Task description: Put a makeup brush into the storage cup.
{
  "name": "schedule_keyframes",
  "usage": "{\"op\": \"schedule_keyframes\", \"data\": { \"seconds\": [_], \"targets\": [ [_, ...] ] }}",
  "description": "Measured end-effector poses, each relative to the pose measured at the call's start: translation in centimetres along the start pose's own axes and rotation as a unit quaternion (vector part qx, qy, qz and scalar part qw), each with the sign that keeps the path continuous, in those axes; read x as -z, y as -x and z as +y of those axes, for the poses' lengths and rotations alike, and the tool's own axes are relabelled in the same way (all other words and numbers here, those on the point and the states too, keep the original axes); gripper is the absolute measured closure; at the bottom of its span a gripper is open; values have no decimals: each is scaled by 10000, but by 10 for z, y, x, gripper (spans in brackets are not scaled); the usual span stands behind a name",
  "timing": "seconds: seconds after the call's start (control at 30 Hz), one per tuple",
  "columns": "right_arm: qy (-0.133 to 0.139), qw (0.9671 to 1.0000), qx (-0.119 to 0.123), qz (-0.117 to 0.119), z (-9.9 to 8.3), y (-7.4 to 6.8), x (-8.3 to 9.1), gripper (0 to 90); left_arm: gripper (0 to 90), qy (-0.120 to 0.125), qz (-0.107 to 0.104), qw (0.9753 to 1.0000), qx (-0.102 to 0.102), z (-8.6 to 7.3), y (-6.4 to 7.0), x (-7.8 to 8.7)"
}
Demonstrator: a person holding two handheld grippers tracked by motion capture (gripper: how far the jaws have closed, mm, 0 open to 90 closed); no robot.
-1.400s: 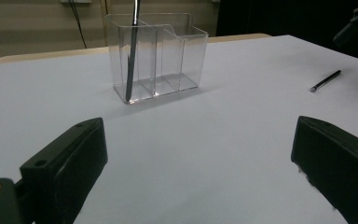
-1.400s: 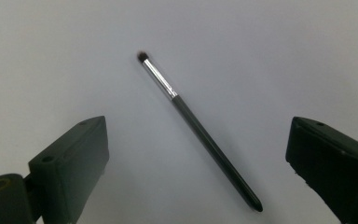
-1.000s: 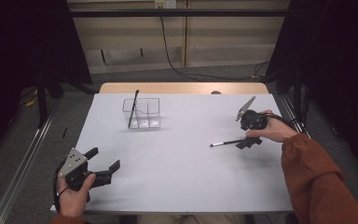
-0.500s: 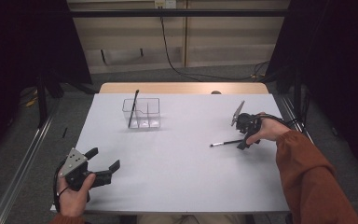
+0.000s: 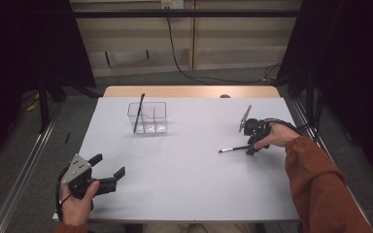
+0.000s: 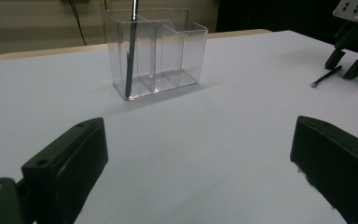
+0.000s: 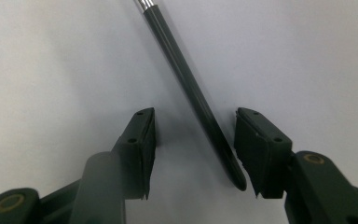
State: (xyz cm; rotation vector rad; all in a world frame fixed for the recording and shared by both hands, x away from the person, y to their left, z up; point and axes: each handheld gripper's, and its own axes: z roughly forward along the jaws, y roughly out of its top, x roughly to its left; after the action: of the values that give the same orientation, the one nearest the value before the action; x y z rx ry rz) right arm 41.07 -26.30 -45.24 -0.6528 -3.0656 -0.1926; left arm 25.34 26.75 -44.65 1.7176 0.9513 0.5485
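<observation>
Makeup brush (image 5: 234,149) lies flat on the white table (image 5: 189,165), right side, between the right gripper (image 5: 250,148)'s parted, unclamped jaws. Clear organizer (image 5: 148,118) holds another brush (image 5: 139,112). Left gripper (image 5: 110,171) rests released, jaws wide.

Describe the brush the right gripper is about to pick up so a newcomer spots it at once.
On the white table, look at the right side, under the right gripper. The brush lies flat there between its open fingers, unlike the other one standing in the clear holder.

No legible text, label, brand, number or sign on anything in view.
</observation>
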Motion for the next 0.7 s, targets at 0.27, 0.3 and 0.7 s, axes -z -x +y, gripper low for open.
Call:
{"op": "schedule_keyframes", "data": {
  "seconds": [0.27, 0.3, 0.7],
  "targets": [
    [-77, 9998, 153, 61, 2, 1, 0, 486, 40, -13, 34, 10000, 19, 0, -1, 0],
    [-106, 9998, 154, 77, 2, 1, 0, 493, 40, -13, 34, 10000, 14, 0, -1, 0],
    [-117, 9999, 27, 76, 3, 3, 2, 665, 40, -42, 34, 10000, 19, -1, -1, -1]
  ]
}}
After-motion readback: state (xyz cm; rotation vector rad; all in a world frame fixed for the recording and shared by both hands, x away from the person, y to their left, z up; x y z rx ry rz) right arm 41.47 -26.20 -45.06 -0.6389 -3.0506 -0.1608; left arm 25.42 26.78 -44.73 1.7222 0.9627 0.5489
